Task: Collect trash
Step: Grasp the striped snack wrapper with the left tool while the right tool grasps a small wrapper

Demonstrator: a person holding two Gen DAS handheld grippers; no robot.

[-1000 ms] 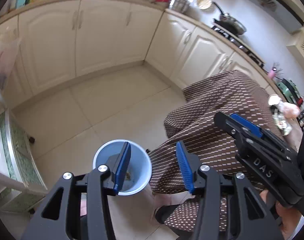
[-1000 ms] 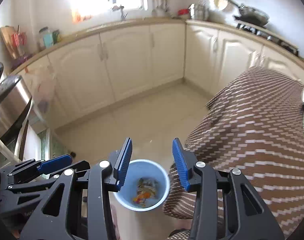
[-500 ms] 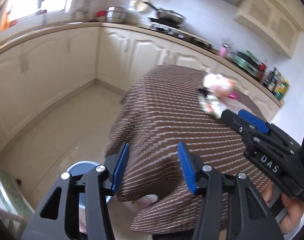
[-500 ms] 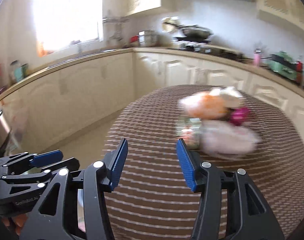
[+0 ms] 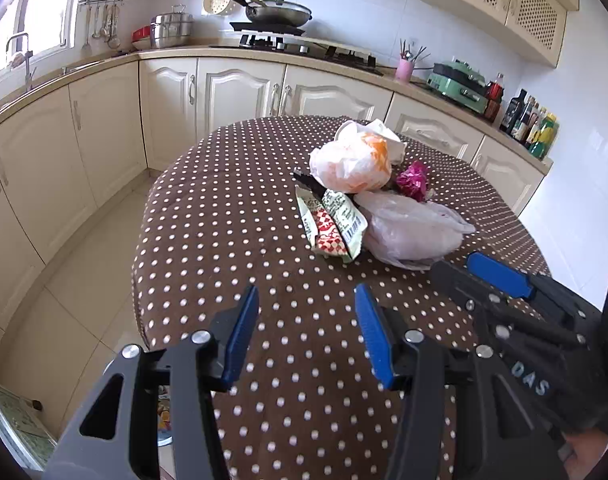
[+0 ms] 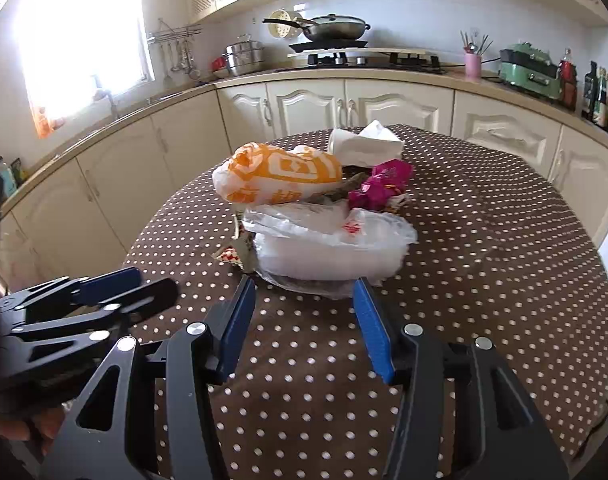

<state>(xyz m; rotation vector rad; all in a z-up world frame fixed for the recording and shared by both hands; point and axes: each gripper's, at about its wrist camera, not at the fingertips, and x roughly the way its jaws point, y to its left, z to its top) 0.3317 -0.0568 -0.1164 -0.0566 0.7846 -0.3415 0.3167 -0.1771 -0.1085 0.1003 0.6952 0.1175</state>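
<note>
A: Left wrist view: the left gripper [image 5: 306,322] stands apart, empty, short of the trash pile [image 5: 368,200] mid-table [image 5: 207,240]. Snack wrapper [image 5: 330,226] lies on the pile's near-left side.

B: Right wrist view: the right gripper [image 6: 304,314] is parted, empty, just before the pile's clear bag [image 6: 328,244]. I'd pinch a loose fold, lift slowly

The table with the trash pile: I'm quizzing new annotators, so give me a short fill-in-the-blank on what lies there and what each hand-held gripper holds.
1. The tablecloth is brown with white ____.
2. The bag printed in orange lies ____ the clear plastic bag as seen from the right wrist.
3. Between the fingers of the left hand-held gripper and the right hand-held gripper there is ____.
4. The crumpled wrapper beside the bags is ____ in colour.

Missing words: dots; behind; nothing; pink
</note>
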